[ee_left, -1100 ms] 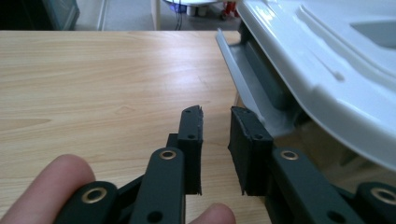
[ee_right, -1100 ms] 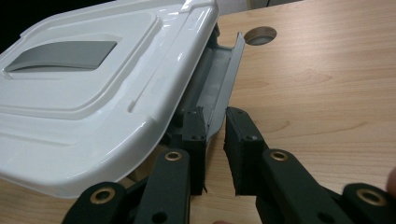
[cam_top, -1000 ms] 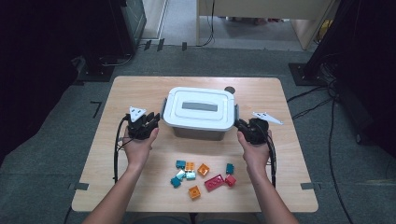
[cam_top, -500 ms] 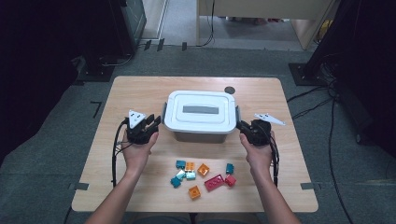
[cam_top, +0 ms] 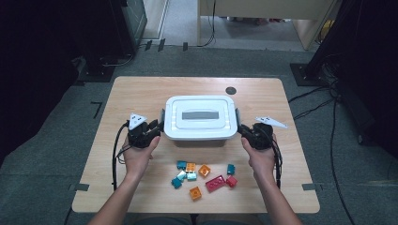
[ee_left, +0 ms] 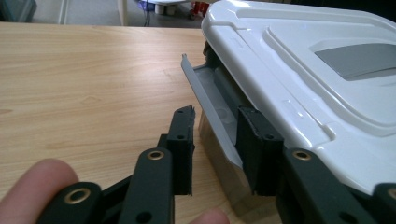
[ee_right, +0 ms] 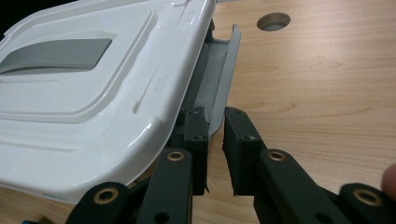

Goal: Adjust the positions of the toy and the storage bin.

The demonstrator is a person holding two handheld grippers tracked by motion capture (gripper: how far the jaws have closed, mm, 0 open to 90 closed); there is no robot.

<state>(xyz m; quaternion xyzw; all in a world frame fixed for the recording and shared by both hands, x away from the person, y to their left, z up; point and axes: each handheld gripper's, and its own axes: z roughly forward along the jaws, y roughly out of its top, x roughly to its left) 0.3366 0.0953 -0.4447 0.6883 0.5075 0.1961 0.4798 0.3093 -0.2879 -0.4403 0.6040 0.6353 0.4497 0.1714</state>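
A white lidded plastic box (cam_top: 199, 117) stands in the middle of the wooden table (cam_top: 131, 93). My left gripper (cam_top: 157, 129) is at its left end. In the left gripper view, the jaws (ee_left: 217, 116) straddle the grey left latch (ee_left: 205, 93). They have just been closing, and a gap still shows beside the left pad. My right gripper (cam_top: 244, 131) is at the box's right end. In the right gripper view, its jaws (ee_right: 215, 114) pinch the tip of the grey right latch (ee_right: 224, 70). The lid (ee_right: 93, 93) lies on the box.
Several small bricks (cam_top: 202, 176) in teal, orange and red lie scattered on the table in front of the box, between the person's forearms. A round cable hole (cam_top: 230, 90) sits in the tabletop behind the box. Cables trail from both grippers.
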